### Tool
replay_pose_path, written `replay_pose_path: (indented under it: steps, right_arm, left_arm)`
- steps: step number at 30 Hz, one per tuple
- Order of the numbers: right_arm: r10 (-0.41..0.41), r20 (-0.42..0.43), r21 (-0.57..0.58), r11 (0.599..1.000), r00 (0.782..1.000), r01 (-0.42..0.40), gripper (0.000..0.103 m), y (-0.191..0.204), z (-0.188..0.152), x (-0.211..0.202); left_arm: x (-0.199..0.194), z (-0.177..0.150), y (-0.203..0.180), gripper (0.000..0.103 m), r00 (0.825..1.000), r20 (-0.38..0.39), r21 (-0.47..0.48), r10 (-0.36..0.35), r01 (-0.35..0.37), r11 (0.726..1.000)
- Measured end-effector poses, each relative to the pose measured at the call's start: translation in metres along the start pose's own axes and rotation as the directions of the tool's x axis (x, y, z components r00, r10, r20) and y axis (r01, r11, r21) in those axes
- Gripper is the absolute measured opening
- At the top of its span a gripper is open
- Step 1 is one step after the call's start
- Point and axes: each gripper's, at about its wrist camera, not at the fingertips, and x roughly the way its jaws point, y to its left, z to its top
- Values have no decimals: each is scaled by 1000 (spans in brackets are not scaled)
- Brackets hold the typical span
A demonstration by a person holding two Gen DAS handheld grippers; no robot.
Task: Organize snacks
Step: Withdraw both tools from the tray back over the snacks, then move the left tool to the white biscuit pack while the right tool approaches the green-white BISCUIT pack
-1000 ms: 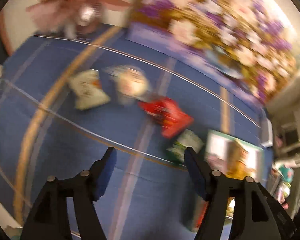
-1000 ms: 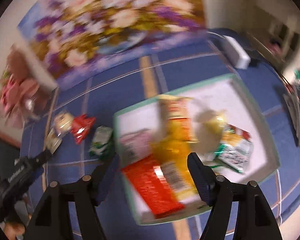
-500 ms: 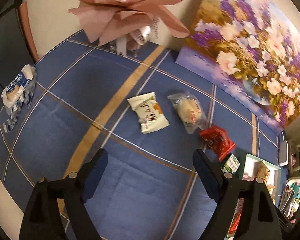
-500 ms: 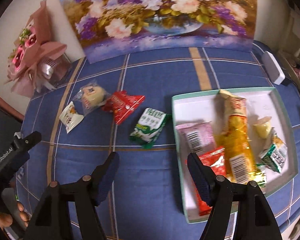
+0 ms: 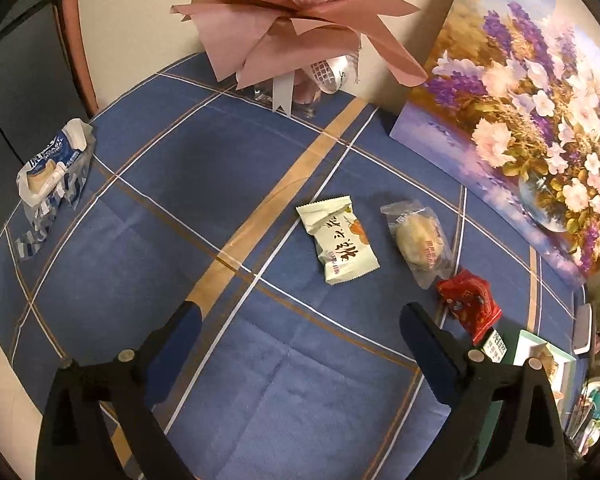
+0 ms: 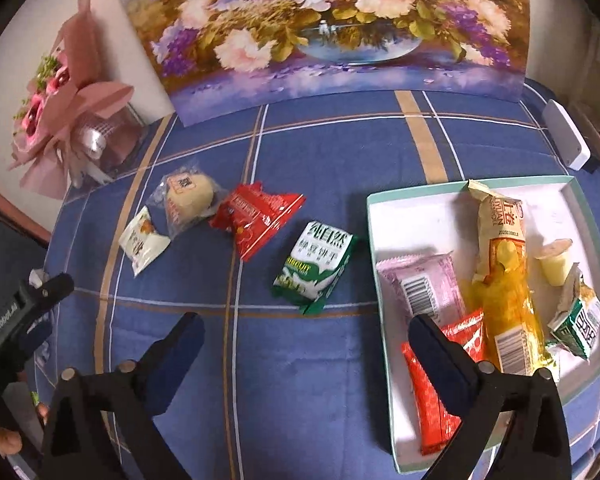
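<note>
Loose snacks lie in a row on the blue checked cloth: a cream packet [image 5: 338, 242] [image 6: 142, 244], a clear-wrapped bun [image 5: 418, 240] [image 6: 188, 198], a red packet [image 5: 470, 304] [image 6: 258, 220] and a green biscuit packet [image 6: 316, 266]. A mint-edged white tray [image 6: 420, 196] on the right holds several snacks. My left gripper [image 5: 300, 326] hovers over bare cloth, short of the cream packet, its jaws opening with nothing between them. My right gripper [image 6: 306, 338] hangs just short of the green packet, jaws opening wide and empty.
A flower painting [image 6: 328, 20] leans on the back wall, a pink bouquet [image 5: 300, 8] beside it. An opened blue-and-white wrapper [image 5: 52, 172] lies at the cloth's left edge. A white box [image 6: 566, 134] sits at the back right. The left gripper's body [image 6: 16, 316] shows at lower left.
Both grippers have swung leftward from the tray toward the loose snacks. Both pairs of jaws stand wider apart than before, and the views have sharpened from blur.
</note>
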Motion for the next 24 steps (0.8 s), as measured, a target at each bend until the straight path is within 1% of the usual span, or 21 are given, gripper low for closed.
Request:
replay_pose_path:
  steps: [4,9,12,14,18,21,24]
  right_arm:
    - [6,-10,16,1000,1000,-6,103,-1,8,8]
    - [3,-18,33,999,1000,-2,103,-2,18,13]
    - [-4,-13,43,999,1000,5,103,-4,25,13]
    - [-14,-8,41,999,1000,14,103,-4,29,12]
    - [-36,-5,35,999,999,36,102,-3,34,16]
    - [-46,-12,26,999,999,46,99,0,37,23]
    - [-56,-26,19,998,998,56,99,4,37,31]
  left_arm:
    - [6,3,1,99,1000,-6,-6,-8,8,1000]
    - [12,8,2,99,1000,7,-22,-25,25,999]
    - [17,13,2,99,999,1,-44,-49,49,998]
    - [19,16,0,99,998,-6,-36,-61,61,998]
    - [24,24,-6,99,999,-12,0,-50,50,999]
    - [31,28,-7,99,998,-21,-4,-57,57,998]
    - [37,31,-7,99,998,-29,-8,-54,54,999]
